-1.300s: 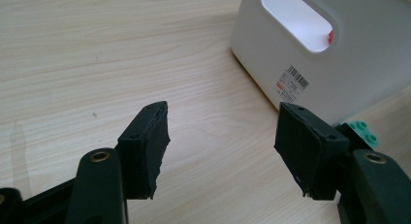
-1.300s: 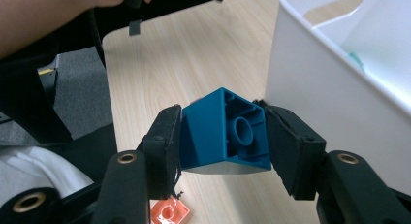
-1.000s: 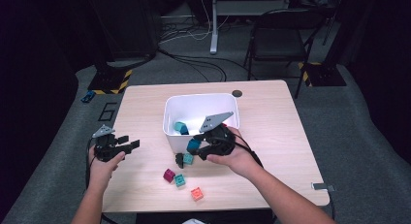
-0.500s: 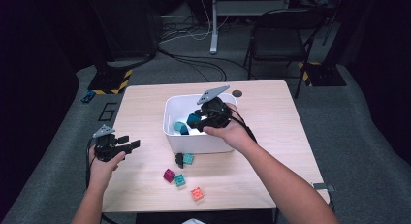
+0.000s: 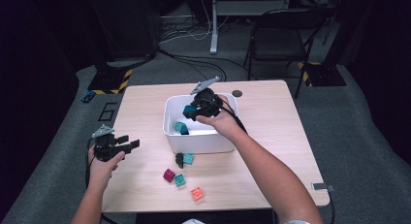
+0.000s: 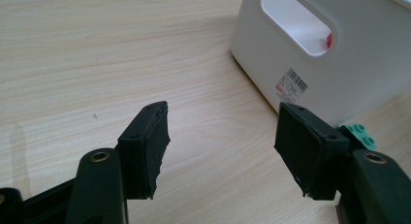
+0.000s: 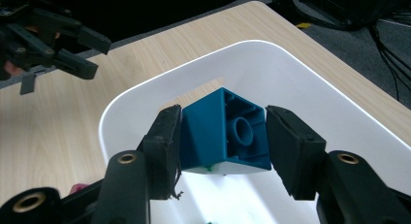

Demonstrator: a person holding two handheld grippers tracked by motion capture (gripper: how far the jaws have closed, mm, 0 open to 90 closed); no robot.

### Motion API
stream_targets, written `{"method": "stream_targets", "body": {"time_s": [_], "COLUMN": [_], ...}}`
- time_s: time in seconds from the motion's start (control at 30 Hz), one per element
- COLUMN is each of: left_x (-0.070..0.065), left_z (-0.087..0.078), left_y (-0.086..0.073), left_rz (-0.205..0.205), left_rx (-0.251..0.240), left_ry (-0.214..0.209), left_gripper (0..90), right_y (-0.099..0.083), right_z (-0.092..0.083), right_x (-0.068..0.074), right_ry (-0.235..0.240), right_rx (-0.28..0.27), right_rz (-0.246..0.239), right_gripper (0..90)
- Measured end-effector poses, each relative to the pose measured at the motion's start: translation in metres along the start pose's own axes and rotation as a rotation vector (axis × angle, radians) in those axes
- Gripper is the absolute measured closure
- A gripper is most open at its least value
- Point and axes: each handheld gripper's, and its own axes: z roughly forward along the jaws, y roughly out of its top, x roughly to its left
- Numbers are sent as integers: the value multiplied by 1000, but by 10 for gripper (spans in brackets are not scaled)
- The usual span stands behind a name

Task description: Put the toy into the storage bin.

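Right tool (image 5: 190,111) – clamped on blue block (image 7: 225,132) – has moved over white bin (image 5: 170,132); left tool (image 6: 220,141) gapes.

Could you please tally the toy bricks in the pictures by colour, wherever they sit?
Dark teal-blue bricks: 1, the dark teal-blue brick clamped in the right hand-held gripper over the white bin.
Teal bricks: 3, one in the bin, two on the table.
Magenta bricks: 1.
Coral bricks: 1.
Total: 6 bricks.
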Motion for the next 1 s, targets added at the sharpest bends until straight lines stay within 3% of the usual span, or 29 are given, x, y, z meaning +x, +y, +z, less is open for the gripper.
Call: {"method": "stream_targets", "body": {"time_s": [0.23, 0.6, 0.9, 1.0], "left_x": [0, 1, 1, 1], "left_z": [1, 0, 0, 1], "left_y": [0, 0, -1, -1], "left_rz": [1, -4, -6, -3], "left_rx": [-1, -6, -9, -2], "left_ry": [-4, -6, -5, -8], "left_gripper": [365, 364, 364, 364], "right_y": [7, 8, 5, 5], "right_z": [28, 61, 73, 74], "right_x": [-10, -24, -27, -28], "right_ry": [3, 14, 14, 11], "right_rx": [4, 68, 115, 107], "right_rz": [-3, -9, 8, 6], "right_gripper": [483, 483, 481, 467]}}
